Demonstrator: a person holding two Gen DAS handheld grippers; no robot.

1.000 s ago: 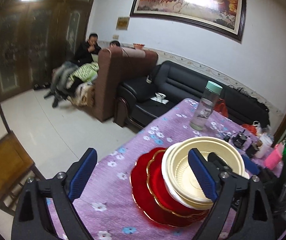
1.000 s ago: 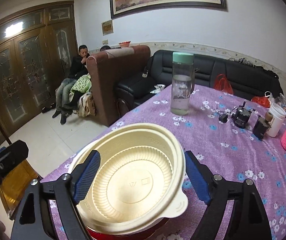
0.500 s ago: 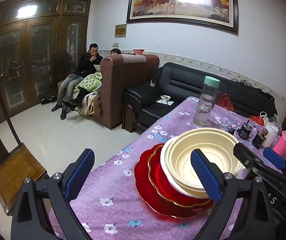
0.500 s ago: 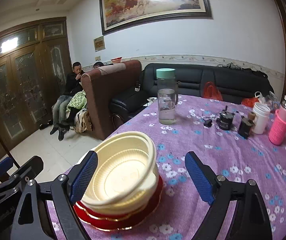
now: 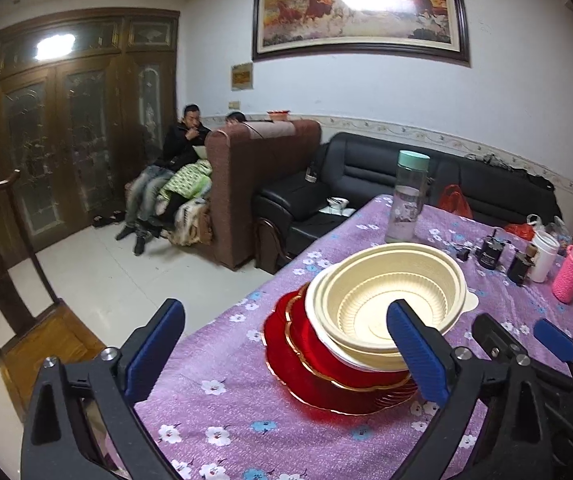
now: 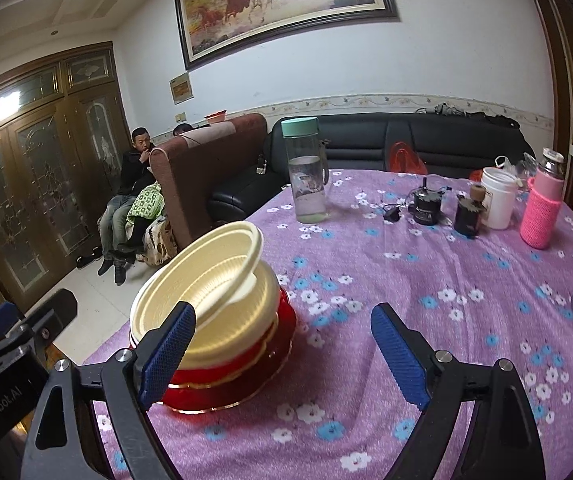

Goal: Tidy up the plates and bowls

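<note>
Several cream plastic bowls [image 5: 390,296] sit nested on a stack of red gold-rimmed plates [image 5: 306,364] on the purple flowered tablecloth [image 5: 226,420]. My left gripper [image 5: 286,356] is drawn back from the stack, its jaws opening with nothing pressed between them; its right finger covers the bowls' near rim. In the right wrist view the bowls [image 6: 206,280], the top one tilted, and the plates [image 6: 246,372] lie left of centre behind the left finger of my right gripper [image 6: 284,360], which is open and holds nothing. Each gripper shows at the edge of the other's view.
A clear water bottle [image 6: 306,172] with a green cap stands farther back. A pink bottle [image 6: 542,208], a white cup [image 6: 498,196] and small dark items [image 6: 426,204] crowd the far right. The table edge runs left of the stack; a wooden chair [image 5: 26,320] stands beyond. Two people [image 5: 174,172] sit on a sofa.
Both grippers have pulled back from the stack. The right one straddled the top bowl a second ago and now stands to its right. The left jaws have widened.
</note>
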